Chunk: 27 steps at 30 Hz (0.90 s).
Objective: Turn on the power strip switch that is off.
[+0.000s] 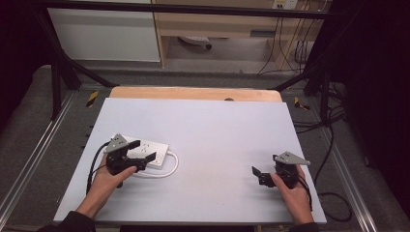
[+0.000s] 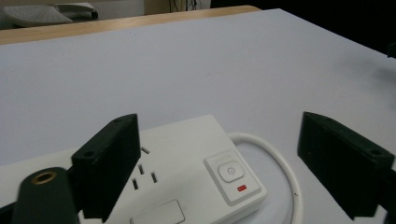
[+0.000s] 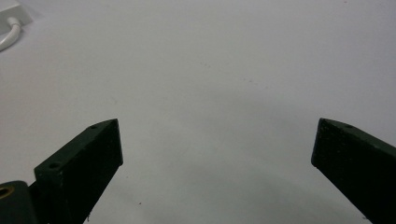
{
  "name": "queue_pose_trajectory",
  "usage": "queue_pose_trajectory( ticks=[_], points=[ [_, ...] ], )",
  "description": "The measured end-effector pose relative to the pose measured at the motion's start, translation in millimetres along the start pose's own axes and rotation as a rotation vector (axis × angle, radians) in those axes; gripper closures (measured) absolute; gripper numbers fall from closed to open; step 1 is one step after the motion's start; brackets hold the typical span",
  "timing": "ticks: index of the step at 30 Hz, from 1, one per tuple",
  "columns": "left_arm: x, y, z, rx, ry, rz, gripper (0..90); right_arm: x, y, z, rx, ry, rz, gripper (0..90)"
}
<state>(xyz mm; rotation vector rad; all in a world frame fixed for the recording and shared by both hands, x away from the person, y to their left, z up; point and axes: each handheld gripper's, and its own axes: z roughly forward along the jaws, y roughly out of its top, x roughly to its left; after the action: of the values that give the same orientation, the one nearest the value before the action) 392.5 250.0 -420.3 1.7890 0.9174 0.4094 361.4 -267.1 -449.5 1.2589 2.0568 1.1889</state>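
The white power strip (image 1: pixel 145 153) lies near the tabletop's (image 1: pixel 217 130) left edge, its long axis crossways, directly under the left hand-held gripper (image 1: pixel 142 151), jaws spread. The right hand-held gripper (image 1: pixel 257 175), also spread, sits well apart.

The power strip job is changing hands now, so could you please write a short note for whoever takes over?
Left gripper: open, jaws over the white power strip, not closed on it.
Right gripper: open, holding nothing, over bare table at the right.
The strip lies flat at the table's left, its white cable looping beside it; a red mark shows under the switch.
Done: left gripper positioned at the strip. Left: probably gripping it or pressing its switch.
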Motion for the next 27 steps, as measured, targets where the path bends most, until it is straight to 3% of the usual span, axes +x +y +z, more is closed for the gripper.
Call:
queue_pose_trajectory(
  ticks=[3,14,27],
  points=[
    [0.0,0.9,-1.1,-0.022,0.010,0.007,6.3,0.3,-0.3,0.2,0.003,-0.001,0.000,2.5],
    [1.0,5.1,-8.2,-0.064,0.031,-0.007,6.4,-0.5,-0.4,-0.2,0.002,-0.001,0.002,2.5],
    [6.9,12.3,-35.7,-0.119,0.076,-0.012,8.1,-1.2,-0.4,-1.0,-0.005,-0.003,0.007,2.4]
  ],
)
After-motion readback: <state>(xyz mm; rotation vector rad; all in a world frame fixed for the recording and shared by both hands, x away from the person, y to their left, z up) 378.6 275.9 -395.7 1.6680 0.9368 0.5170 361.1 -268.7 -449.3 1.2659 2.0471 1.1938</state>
